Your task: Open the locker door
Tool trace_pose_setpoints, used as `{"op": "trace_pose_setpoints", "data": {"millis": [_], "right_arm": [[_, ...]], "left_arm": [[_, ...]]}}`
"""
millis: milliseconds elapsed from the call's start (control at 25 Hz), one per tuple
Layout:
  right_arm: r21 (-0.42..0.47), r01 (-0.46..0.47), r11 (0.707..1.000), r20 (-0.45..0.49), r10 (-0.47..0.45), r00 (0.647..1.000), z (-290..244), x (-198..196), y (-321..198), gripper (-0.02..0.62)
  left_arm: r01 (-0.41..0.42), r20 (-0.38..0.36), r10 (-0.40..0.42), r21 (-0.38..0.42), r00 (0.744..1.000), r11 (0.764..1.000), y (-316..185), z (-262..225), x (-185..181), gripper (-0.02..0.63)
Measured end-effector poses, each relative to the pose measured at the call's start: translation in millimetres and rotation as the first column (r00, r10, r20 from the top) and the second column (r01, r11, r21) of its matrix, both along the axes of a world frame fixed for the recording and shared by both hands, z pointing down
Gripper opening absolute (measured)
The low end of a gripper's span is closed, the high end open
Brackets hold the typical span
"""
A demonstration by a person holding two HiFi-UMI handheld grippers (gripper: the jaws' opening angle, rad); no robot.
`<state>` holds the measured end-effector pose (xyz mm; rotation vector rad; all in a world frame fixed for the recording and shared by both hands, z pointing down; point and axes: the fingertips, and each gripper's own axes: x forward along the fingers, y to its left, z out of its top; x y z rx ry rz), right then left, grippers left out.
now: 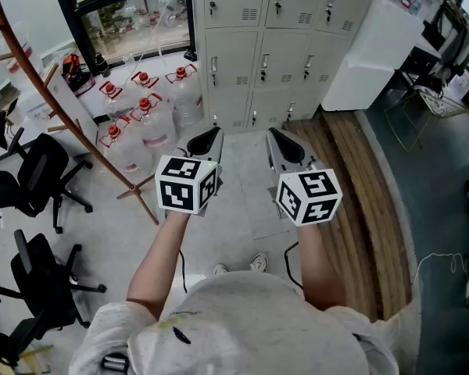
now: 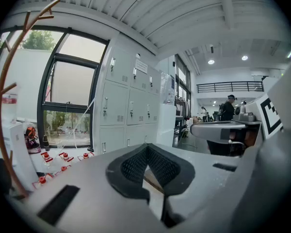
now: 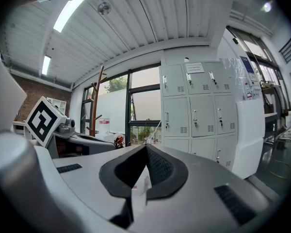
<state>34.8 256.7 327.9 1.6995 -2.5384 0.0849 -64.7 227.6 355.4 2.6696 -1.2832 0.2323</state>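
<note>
- The bank of grey lockers [image 1: 266,45] stands well ahead of both pairs of jaws, across open floor. Every door we can see is shut, so we judge the task has not really started. The step in hand is the approach.
- A white cabinet [image 1: 371,53] sits ahead and to the right of the right jaws, against the locker bank's right end. We should favour a door away from it, so the door has room to swing.
- The water bottles [image 1: 144,119] with red caps stand on the floor ahead and to the left of the left jaws, in front of the window. We would walk straight in and keep our feet away from them.
- The left gripper [image 1: 207,141] points at the lockers with its jaws together and nothing between them.
- The right gripper [image 1: 285,148] is just beside it, level with it and also aimed forward. Its jaws are pressed together as well and are empty.
- The door handles [image 1: 213,70] are small vertical latches near each door's edge, far beyond the jaw tips. We cannot tell which door is meant.
- To do this well, we would pick one door and close in with a single gripper. We would part its jaws only when the handle lies just ahead of the tips, bring them squarely around the handle, clamp, then pull along the door's swing.
</note>
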Motion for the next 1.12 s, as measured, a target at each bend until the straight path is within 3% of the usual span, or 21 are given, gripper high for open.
{"op": "trace_pose_setpoints", "data": {"millis": [720,1120], "right_arm": [[-0.014,-0.001,1.000,0.022,0.002,1.000,6,-29,-18,-0.002],[-0.028,0.036,0.999,0.047,-0.035,0.998,18,-32,-63,-0.002]], "left_arm": [[-0.005,-0.014,0.005,-0.012,1.000,1.000,-16,5,-29,0.006],[0.015,0.017,-0.015,-0.027,1.000,1.000,-54,16,-32,0.006]]}}
